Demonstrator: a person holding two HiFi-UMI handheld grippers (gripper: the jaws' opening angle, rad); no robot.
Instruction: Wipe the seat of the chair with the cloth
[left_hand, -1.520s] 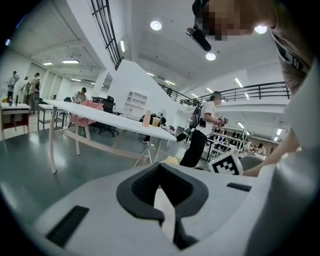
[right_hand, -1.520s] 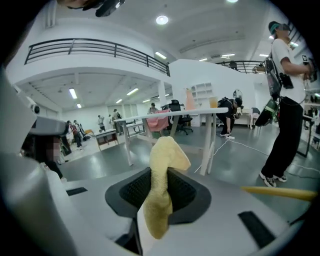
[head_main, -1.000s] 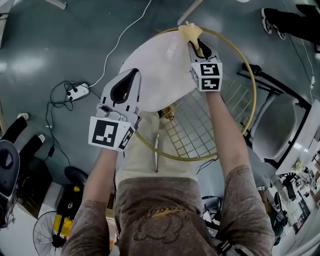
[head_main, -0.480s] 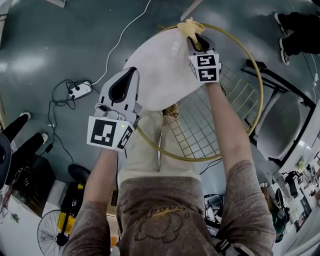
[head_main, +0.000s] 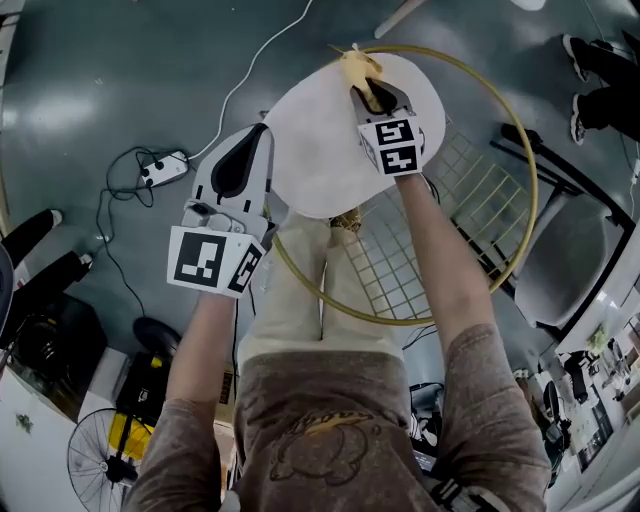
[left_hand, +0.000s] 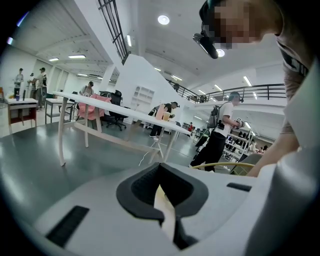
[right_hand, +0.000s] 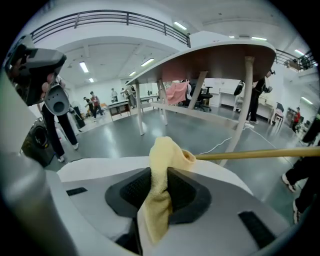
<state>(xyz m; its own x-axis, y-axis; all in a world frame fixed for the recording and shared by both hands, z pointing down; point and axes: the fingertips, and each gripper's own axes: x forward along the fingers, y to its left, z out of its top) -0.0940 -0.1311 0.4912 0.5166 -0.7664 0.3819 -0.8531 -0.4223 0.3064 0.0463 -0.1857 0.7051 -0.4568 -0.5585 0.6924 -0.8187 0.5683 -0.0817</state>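
Closest to me: brown knit shirt (head_main: 330, 430), both forearms reaching forward and down.

Left hand-held gripper (head_main: 252, 140): white moulded shell, black ribbed pads. Jaws are drawn together to a thin slit with nothing in them. It hangs over the near-left edge of the seat; I can't tell whether it touches.

Right hand-held gripper (head_main: 372, 92): jaws clamped on the cloth (right_hand: 161, 170). The cloth is pale yellow soft terry, bunched into a vertical fold, with a lump sticking out past the jaw tips and a tail trailing back between the pads. The cloth end sits at the far rim of the seat, next to the gold hoop.

Chair seat (head_main: 320, 150): round, smooth, matte white, directly under both grippers.

Around it is a big circular hoop (head_main: 525, 200) of thin brass-coloured tube. A gold wire grid panel (head_main: 400, 260) with square mesh fills the right half, beside the seat.

Floor (head_main: 100, 80): glossy dark grey-green. A white power strip (head_main: 163, 168) lies to the left with a thin white cable (head_main: 250, 75) running away from it. A grey shell chair on a black frame (head_main: 560, 260) stands well off to the right.
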